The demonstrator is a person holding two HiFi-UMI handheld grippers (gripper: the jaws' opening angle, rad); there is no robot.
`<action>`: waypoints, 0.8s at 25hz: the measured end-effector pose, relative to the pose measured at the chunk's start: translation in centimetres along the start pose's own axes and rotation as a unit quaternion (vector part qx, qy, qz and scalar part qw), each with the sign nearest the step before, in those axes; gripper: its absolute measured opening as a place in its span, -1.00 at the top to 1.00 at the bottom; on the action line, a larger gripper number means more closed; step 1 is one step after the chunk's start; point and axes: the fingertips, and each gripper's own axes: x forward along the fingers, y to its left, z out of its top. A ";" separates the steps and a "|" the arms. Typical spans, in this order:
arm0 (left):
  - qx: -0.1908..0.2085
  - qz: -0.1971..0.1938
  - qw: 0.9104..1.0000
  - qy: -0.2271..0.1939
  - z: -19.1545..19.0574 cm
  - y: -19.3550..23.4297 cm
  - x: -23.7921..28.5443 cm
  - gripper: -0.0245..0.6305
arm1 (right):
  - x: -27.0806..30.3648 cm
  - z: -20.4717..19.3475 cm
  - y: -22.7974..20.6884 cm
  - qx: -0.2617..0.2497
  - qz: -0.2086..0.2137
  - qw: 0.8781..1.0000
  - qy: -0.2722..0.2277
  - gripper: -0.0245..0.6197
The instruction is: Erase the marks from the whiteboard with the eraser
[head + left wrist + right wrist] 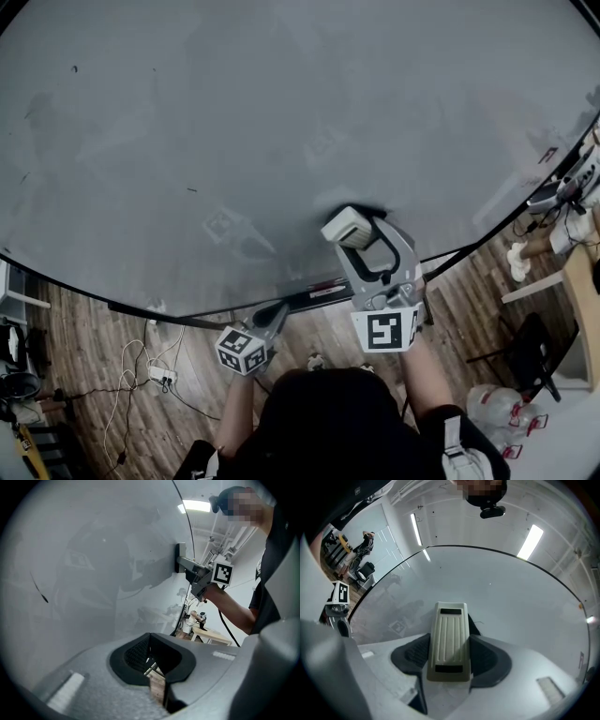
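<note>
A dark brown wooden plank floor (103,328) runs along the bottom, with a white power strip (161,375) and loose cables lying on it at the left. At the right stands a pale wooden table (583,291), and near it is a black frame (527,349) that looks like a chair. Overhead, long bright strip lights (531,541) are set in a white ceiling (454,522).

The whiteboard (281,112) bears the eraser (449,627), pressed flat against it between the right gripper's (450,646) fingers (410,656). A short dark mark (192,190) sits on the board well left of those fingers. The wood floor (103,328) below carries a white power strip (161,375) and loose cables (131,361).
</note>
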 end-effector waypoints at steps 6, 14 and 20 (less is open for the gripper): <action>0.002 0.001 1.000 0.001 0.1 0.3 0.1 0.89 | 0.2 0.4 0.6 0.008 0.002 1.000 -0.008 0.13; 0.001 0.003 1.000 -0.001 -0.2 1.6 -1.6 0.89 | 1.9 3.3 5.7 -0.015 0.041 0.999 -0.021 0.13; -0.003 0.020 1.000 -0.008 -0.3 2.0 -2.9 0.89 | 2.5 4.4 9.1 0.002 0.092 0.995 -0.037 0.13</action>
